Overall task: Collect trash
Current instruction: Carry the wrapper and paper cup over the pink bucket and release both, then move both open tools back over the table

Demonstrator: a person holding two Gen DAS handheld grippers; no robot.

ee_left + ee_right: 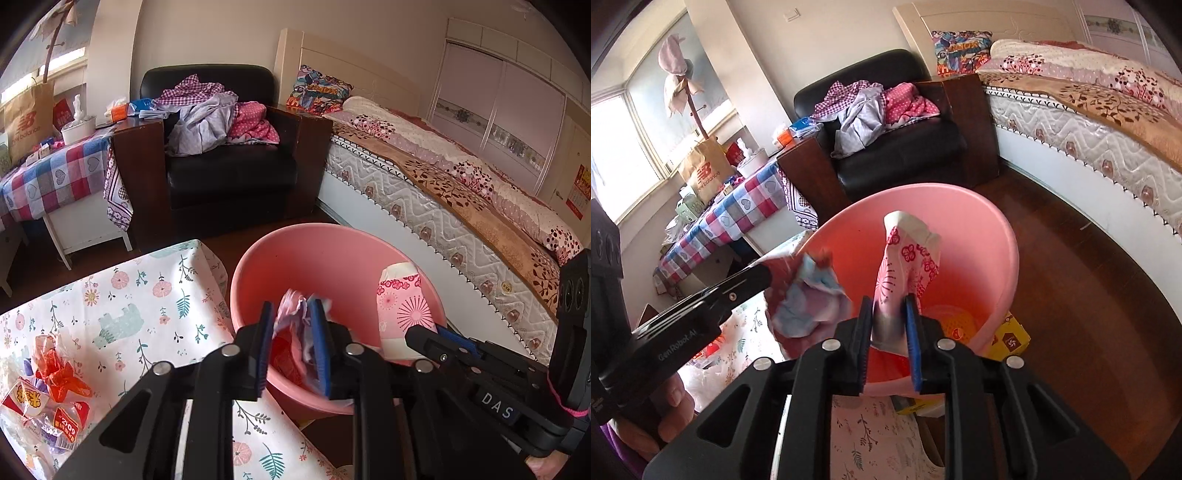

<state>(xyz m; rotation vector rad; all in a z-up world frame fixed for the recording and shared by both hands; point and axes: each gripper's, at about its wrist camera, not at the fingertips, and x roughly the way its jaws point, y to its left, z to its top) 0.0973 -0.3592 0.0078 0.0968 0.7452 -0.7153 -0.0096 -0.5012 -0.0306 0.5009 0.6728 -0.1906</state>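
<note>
Trash is held over the pink plastic bin [325,254] by both tongs. Left tongs [293,328] have a crumpled wrapper [295,314] of pink, white and pale blue between the blue pads, above the bin's inside; the jaws stand a little apart with the wrapper loose between them, and whether the pads press it I cannot tell. In the right wrist view the same wrapper [809,295] hangs bunched at the tip of the left tongs, beside the bin's near rim [1004,236].

Right tongs [888,314] are nearly closed on a pink packet with red flower prints [905,266]; the packet stands upright from the jaws, its white top above the bin's opening. From the left wrist view the packet [402,306] shows at the bin's right side, clamped at its lower end by the right tongs [436,336].

Inside the bin lie red scraps [284,360] and, at the bottom, an orange round piece [958,325]. A yellow box [1008,338] lies on the wooden floor [1089,295] just beside the bin.

Left of the bin is a tabletop with a flowered cloth [129,306]; on it, more crumpled wrappers in orange and white [48,391] lie near the left edge. Behind stand a black armchair [229,173] heaped with clothes and a bed [443,177]
</note>
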